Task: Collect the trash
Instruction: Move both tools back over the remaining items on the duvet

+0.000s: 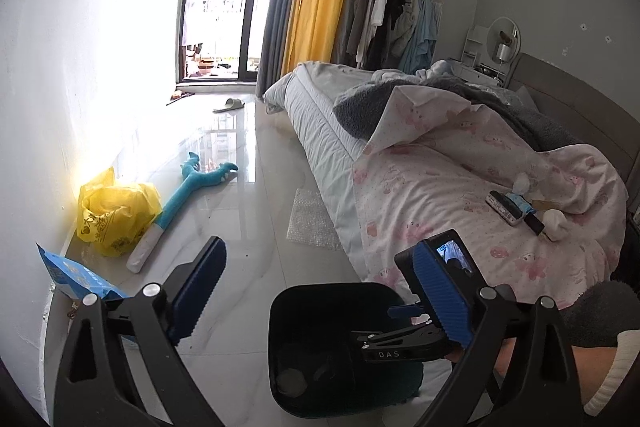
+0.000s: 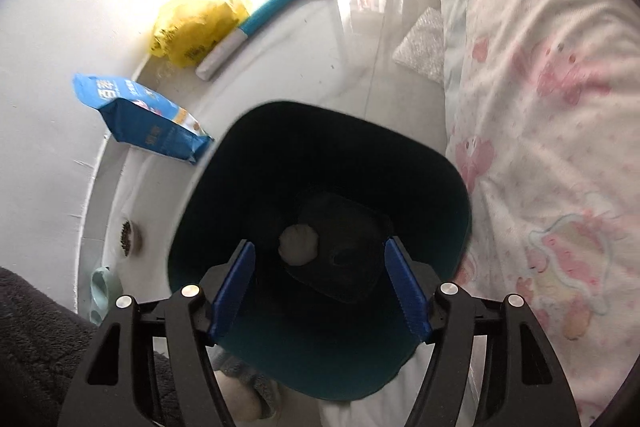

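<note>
Lying in the bin (image 2: 440, 187), a tissue wad (image 2: 298, 243) sits below the right tool (image 2: 320, 279).

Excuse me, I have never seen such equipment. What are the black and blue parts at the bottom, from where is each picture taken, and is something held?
There is no robot. A person carries a two-finger gripper in each hand, with a camera on each looking along the fingers. The left gripper shows its own view of a bedroom: a bed with small items and tissue balls on it, and a yellow plastic bag on the floor. The right gripper looks straight down into a dark trash bin, where a crumpled tissue ball lies at the bottom. Both grippers are open and hold nothing.
</note>
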The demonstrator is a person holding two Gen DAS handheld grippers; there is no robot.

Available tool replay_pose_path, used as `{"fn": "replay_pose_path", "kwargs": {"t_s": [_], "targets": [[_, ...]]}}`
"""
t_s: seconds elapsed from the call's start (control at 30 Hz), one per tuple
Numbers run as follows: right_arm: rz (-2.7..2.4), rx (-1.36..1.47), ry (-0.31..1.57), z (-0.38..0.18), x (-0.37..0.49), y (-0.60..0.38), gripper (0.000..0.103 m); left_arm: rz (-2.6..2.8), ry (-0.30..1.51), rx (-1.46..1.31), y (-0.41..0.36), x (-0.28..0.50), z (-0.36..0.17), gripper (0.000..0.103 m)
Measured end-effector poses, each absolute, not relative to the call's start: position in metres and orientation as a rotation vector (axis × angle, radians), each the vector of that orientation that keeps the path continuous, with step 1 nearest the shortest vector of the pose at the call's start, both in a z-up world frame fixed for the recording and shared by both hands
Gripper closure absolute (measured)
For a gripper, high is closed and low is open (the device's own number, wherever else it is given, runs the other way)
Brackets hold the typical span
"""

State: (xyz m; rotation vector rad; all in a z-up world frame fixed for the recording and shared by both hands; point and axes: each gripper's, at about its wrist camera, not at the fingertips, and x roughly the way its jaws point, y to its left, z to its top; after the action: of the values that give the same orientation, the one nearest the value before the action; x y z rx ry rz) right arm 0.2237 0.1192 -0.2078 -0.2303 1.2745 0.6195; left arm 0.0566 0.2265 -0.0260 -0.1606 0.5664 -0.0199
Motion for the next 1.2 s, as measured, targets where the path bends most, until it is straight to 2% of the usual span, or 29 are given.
{"fn": "replay_pose_path", "kwargs": {"t_s": [0.53, 1.2], "targets": [[0.644, -0.130, 0.968, -0.103, 0.212, 0.052, 0.029, -0.087, 0.437, -0.153, 0.179, 0.066, 0.011, 0.006], [0.504, -0.045, 0.767, -0.048, 0.225, -0.077, 0.029, -0.178, 0.444, -0.147, 0.108, 0.103, 0.005, 0.006]]}}
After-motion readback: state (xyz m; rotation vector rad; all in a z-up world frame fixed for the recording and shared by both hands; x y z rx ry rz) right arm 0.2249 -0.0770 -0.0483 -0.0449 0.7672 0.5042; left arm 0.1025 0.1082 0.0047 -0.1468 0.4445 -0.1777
